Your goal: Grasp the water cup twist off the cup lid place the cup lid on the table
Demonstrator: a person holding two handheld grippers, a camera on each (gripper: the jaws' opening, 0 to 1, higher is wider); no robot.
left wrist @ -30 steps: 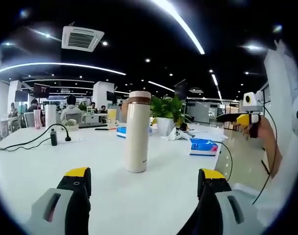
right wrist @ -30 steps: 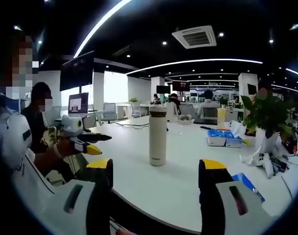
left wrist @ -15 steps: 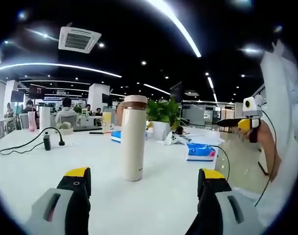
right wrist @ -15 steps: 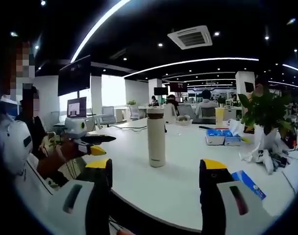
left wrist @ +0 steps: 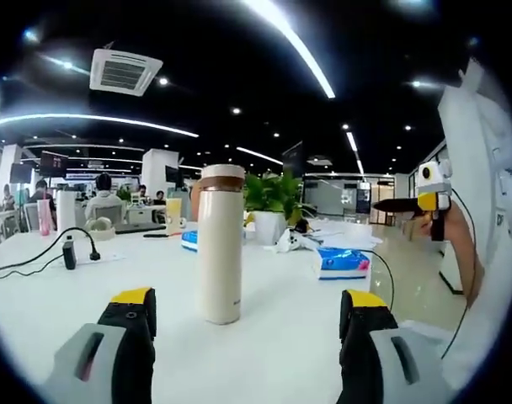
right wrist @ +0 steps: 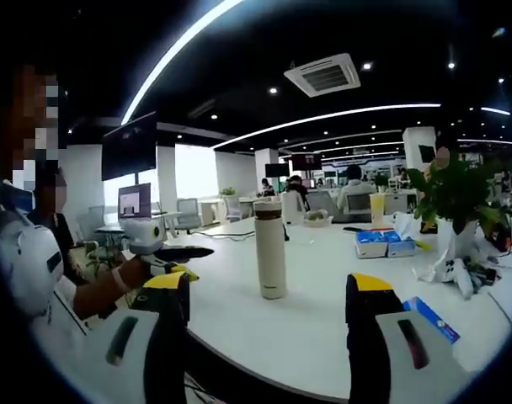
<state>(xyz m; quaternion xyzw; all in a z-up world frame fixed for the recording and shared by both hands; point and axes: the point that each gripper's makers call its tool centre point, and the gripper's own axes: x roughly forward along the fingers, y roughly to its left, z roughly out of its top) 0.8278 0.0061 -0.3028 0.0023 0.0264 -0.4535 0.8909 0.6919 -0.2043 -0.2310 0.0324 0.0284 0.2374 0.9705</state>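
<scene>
One cup (left wrist: 220, 244) stands upright on the white table (left wrist: 281, 328), its lid (left wrist: 221, 175) on top above a brown band. In the left gripper view it rises between the two jaws of the left gripper (left wrist: 248, 307), slightly nearer the left jaw and beyond the tips, touching neither. Those jaws stand wide apart with nothing between them. In the right gripper view the cup (right wrist: 270, 250) stands farther off on the table (right wrist: 323, 311), again between the spread jaws of the right gripper (right wrist: 269, 290), which holds nothing. Each gripper has two yellow-tipped jaws.

The right gripper (left wrist: 408, 203) also shows at the right of the left gripper view, held up in a hand beside the table's edge; whether its jaws are apart cannot be told from that angle. The left gripper (right wrist: 182, 252) shows at the left of the right gripper view, held by a person in white sleeves.

Other things on the table: one blue tissue pack (left wrist: 344, 262) lying to the right of the cup, one potted plant (left wrist: 273, 202) behind it, one black cable (left wrist: 37, 257) running to a small black device on the far left, and one yellow cup (left wrist: 173, 215) farther back. In the right gripper view two blue packs (right wrist: 384, 243) sit side by side near the plant (right wrist: 458, 194). Several people sit at desks in the far background.
</scene>
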